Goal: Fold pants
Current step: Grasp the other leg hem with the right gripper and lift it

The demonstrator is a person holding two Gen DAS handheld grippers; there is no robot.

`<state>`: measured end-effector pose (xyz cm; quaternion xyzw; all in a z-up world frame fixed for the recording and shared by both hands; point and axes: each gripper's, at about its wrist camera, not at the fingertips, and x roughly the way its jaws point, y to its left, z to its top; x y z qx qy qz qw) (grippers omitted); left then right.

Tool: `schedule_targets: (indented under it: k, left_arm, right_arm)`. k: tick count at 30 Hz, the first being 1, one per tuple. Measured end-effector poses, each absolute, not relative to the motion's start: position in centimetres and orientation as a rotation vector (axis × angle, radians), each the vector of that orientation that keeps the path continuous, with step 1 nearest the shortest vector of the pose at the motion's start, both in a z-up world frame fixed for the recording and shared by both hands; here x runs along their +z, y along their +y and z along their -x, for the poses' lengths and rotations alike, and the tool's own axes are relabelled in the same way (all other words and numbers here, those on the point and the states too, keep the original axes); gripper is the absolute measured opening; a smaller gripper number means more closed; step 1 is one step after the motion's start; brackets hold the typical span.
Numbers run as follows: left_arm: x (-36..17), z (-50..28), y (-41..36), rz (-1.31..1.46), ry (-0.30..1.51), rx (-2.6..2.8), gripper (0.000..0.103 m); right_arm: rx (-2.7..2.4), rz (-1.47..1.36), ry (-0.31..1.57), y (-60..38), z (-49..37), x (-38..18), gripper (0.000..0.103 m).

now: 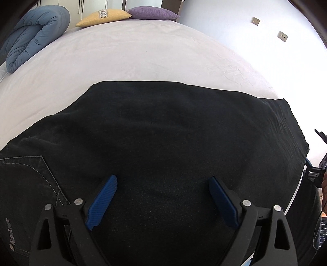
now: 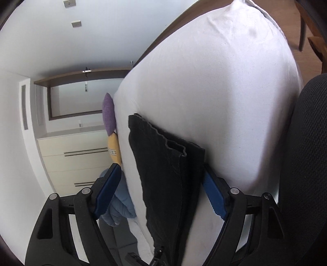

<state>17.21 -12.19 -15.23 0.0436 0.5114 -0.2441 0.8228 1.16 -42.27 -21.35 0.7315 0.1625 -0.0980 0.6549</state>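
Left wrist view: one pair of black pants (image 1: pixel 163 133) lies flat on the bed (image 1: pixel 132 57), legs apparently doubled into one band. The left gripper (image 1: pixel 163 188) hovers over the cloth, jaws wide apart and holding nothing. At the far end sit two cushions, one yellow (image 1: pixel 103 17), one purple (image 1: pixel 152 12), and one blue duvet (image 1: pixel 32 36).

Right wrist view: the right gripper (image 2: pixel 160 177) straddles the hem end of the pants (image 2: pixel 163 163), jaws spread, not yet pinching. I judge the crosswise folds remain.

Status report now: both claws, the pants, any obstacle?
Left claw open above black pants. Right claw open around the leg-hem end. Pants flat on bed. No obstacle on them.
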Motion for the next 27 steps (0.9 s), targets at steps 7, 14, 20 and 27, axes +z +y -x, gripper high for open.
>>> schedule_targets:
  k: [7, 14, 20, 27]
  left_arm:
    - [-15.5, -18.3, -12.3, -0.086, 1.105, -0.517, 0.092]
    - [-15.4, -18.6, -11.4, -0.081, 1.105, -0.518, 0.092]
    - [-15.5, -18.7, -11.1, -0.073, 1.097, -0.521, 0.092]
    - [-15.5, -19.0, -9.7, 0.001, 1.094, -0.535, 0.092]
  right_arm:
    - [-0.192, -1.637, 0.354, -42.3, -3.3, -23.1, 0.029]
    - [-0.207, -1.562, 0.409, -42.1, -4.8, -22.8, 0.011]
    - [-0.253, -1.33, 0.499, -40.6, -6.7, -18.0, 0.01]
    - [-0.111, -0.702, 0.651, -29.9, -12.7, -7.7, 0.01]
